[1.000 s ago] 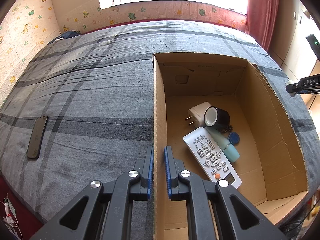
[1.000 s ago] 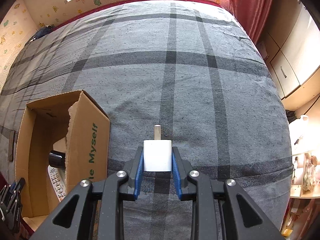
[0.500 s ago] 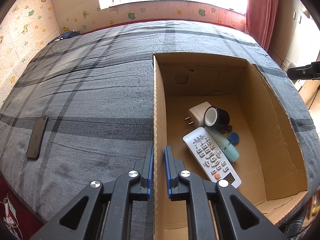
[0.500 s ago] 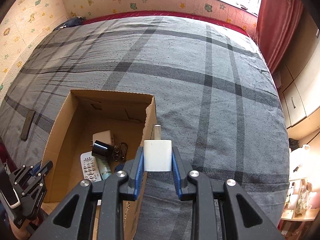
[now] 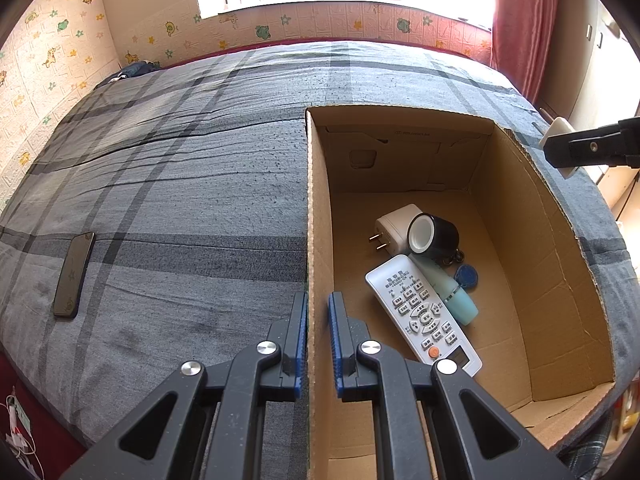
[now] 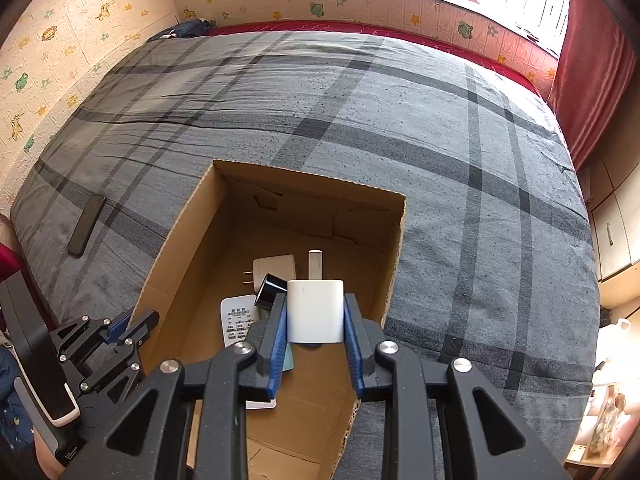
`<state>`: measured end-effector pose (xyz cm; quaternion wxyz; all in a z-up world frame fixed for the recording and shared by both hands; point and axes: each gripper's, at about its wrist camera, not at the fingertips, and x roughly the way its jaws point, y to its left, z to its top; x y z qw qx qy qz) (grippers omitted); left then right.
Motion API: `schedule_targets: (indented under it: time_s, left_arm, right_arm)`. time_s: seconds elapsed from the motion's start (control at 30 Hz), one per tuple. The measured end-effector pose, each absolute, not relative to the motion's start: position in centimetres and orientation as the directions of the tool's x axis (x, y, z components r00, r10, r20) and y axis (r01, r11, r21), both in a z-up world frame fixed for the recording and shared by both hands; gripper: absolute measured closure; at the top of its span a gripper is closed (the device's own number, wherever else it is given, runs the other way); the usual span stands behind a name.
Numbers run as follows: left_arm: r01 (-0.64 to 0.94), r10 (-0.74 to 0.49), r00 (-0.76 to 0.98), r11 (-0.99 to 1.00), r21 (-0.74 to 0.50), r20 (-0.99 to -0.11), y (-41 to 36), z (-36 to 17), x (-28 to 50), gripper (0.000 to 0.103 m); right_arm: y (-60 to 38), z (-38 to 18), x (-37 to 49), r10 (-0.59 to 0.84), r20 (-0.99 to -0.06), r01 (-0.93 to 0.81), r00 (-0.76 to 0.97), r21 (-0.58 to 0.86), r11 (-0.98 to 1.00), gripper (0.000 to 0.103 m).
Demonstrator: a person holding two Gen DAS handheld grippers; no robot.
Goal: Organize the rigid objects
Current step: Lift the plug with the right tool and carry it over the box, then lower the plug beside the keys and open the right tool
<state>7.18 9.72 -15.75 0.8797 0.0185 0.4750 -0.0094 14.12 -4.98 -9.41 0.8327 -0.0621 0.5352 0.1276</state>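
An open cardboard box (image 5: 560,264) lies on the bed. Inside it are a white remote (image 5: 420,312), a white plug adapter (image 5: 394,224), a black cylinder (image 5: 434,236), a teal tube (image 5: 456,296) and a blue key fob (image 5: 466,276). My left gripper (image 5: 318,300) is shut on the box's left wall (image 5: 317,200). My right gripper (image 6: 315,300) is shut on a white charger (image 6: 316,312), prong forward, and hovers above the inside of the box (image 6: 308,178). In the left wrist view the right gripper (image 5: 592,148) shows over the box's right rim.
A dark phone (image 5: 74,276) lies flat on the grey plaid bedcover (image 5: 180,184), left of the box. Patterned walls and a window close off the far side. A red curtain (image 6: 592,60) and cupboards (image 6: 616,232) stand to the right of the bed.
My right gripper has carried the white charger leftward from over the bedcover to above the box and rolled a little. The left gripper and the box have not moved.
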Motion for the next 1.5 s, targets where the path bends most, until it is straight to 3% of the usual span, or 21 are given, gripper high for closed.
schedule_targets:
  time_s: [0.3,0.97,1.5]
  left_arm:
    - [0.034,-0.002,0.55,0.999,0.02,-0.835,9.9,-15.7,7.1,0.092]
    - [0.035,0.002,0.551,0.999,0.026,-0.834,9.9,-15.7,7.1,0.092]
    - [0.036,0.004,0.551,0.999,0.028,-0.834,9.9,-15.6,7.2,0.092]
  right_arm:
    - [-3.0,-11.7,14.1,0.157,-0.921,-0.28,0.356,0.055,0.959,0.076]
    - [-1.1,-19.3,14.9,0.03,-0.966,-0.253,0.255,-0.037,0.967,0.076]
    - [-0.4,-22.0,16.2,-0.005,-0.981,-0.242,0.196,-0.053,0.969,0.076]
